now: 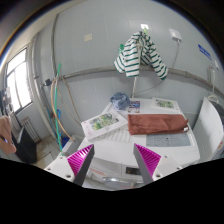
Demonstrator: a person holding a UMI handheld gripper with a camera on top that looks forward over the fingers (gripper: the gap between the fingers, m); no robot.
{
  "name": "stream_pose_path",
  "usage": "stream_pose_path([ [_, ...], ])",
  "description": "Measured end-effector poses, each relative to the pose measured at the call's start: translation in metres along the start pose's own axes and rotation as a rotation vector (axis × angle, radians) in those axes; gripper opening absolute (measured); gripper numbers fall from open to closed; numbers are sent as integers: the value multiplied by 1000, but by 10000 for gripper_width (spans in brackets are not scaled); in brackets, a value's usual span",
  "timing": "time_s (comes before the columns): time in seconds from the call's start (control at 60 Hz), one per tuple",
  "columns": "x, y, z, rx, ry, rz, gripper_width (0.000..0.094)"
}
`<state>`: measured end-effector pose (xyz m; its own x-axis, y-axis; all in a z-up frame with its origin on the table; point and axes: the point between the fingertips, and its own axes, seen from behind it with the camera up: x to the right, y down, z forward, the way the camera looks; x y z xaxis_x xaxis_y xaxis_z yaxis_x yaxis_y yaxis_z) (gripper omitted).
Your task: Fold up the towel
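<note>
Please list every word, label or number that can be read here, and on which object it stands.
No text can be read.
The printed sheet beside the brown towel: print too small to read.
The second printed sheet beyond the towel: also too small.
The gripper, open: no marking visible.

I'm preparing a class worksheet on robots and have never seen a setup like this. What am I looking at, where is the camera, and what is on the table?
There is no robot arm: a person carries a hand-held claw, and the one picture comes from a wide-angle camera mounted on it, looking forward. The two pink pads belong to its fingers; they stand apart and hold nothing. Beyond them, on a white table, lies a brown towel, with printed sheets beside it. A striped garment hangs on the wall behind.
</note>
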<state>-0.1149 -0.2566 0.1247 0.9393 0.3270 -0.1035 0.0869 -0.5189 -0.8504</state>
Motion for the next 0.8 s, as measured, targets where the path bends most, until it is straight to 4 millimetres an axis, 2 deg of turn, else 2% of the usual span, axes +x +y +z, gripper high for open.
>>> stream_pose_path([
  [0.1,1,-4,15,-15,29,-16,831],
  [0.117,7,-4,18,-17,29,-23,831],
  [0.2,11,-14,49,-24,53,-46,828],
  [0.333,38,-30,115,-43,82,-60,819],
  [0.483,86,-52,201,-64,133,-42,810],
  [0.583,104,-51,248,-120,129,-49,777],
  [0.633,104,-43,260,-163,104,-59,731],
  [0.717,104,-27,266,-211,70,-116,626],
  [0.767,110,-14,267,-240,78,-170,624],
  [0.783,108,-10,267,-246,69,-184,679],
  [0.8,106,-15,269,-217,61,-181,653],
])
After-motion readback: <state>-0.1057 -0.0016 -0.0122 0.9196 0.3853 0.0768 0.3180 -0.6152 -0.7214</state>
